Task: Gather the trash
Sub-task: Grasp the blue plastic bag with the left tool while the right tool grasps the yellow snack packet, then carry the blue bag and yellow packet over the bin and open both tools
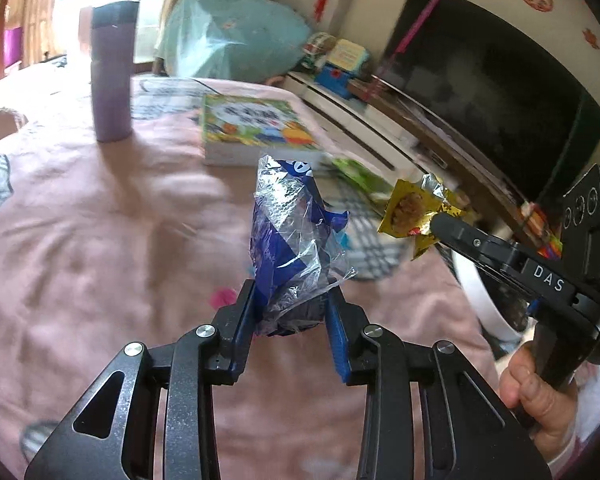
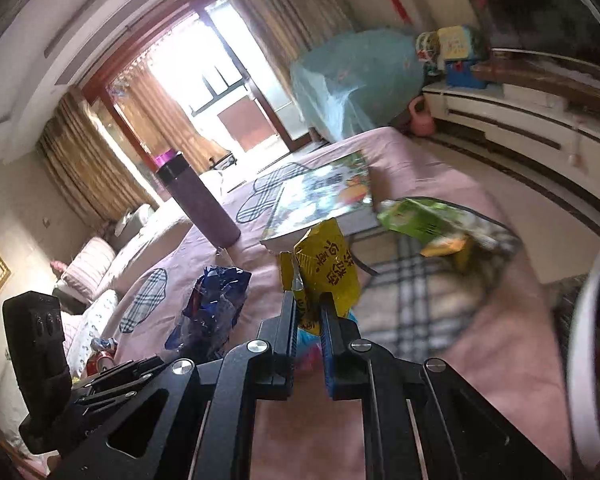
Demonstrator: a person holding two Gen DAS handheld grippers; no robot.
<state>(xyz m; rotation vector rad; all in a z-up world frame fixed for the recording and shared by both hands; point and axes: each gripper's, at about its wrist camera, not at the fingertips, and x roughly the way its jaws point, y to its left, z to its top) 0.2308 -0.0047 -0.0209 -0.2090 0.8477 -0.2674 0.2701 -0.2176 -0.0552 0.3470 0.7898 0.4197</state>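
Left gripper [image 1: 291,304]: clamped on a crumpled blue wrapper [image 1: 290,240] sticking up between its fingers.
Right gripper [image 2: 309,312]: pinching a yellow snack packet [image 2: 326,264].
Beyond the fingers: green wrapper [image 2: 418,220] on the pink cloth [image 1: 100,240].

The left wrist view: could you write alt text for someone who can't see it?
A handheld left gripper has its jaws shut on a crumpled blue and clear plastic wrapper, held above a pink bedspread. At right, the right gripper pinches a yellow snack packet. Behind stand a purple flask and a picture book.
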